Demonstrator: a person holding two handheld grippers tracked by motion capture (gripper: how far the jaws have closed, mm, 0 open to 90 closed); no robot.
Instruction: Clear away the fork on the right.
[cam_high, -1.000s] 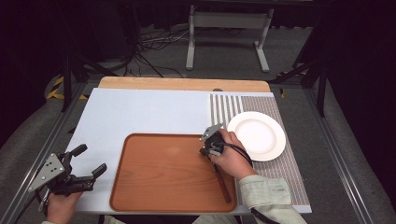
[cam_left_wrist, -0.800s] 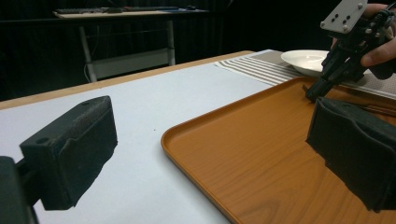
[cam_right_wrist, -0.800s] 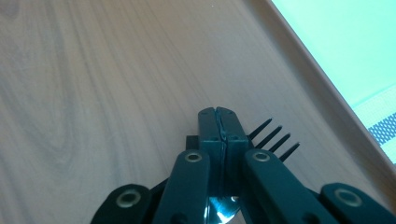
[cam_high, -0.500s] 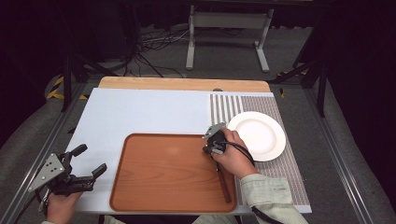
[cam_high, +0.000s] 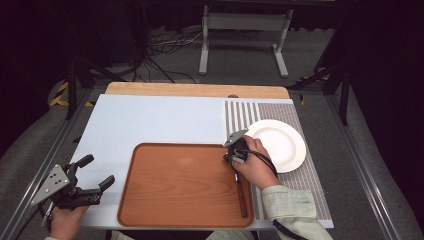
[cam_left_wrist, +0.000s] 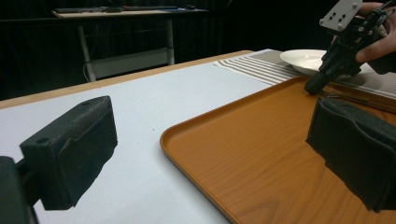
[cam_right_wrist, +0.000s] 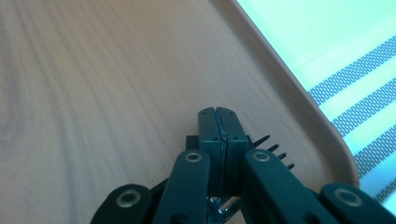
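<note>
Right gripper (cam_right_wrist: 219, 122) is clenched on a fork (cam_right_wrist: 273, 148) near the right edge of the tray (cam_high: 165, 200), tines poking out beside the jaws. Left gripper (cam_left_wrist: 205, 154) sits released off the tray's left side. Lift the fork straight up so the tines clear the rim before heading to the plate (cam_high: 280, 142).

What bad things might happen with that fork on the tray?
The right tool is shut over a thin fork lying flat on the tray. It might slip out when lifted. The white plate sits just beside that hand, so a swing could knock it. The tines may scrape the tray.
</note>
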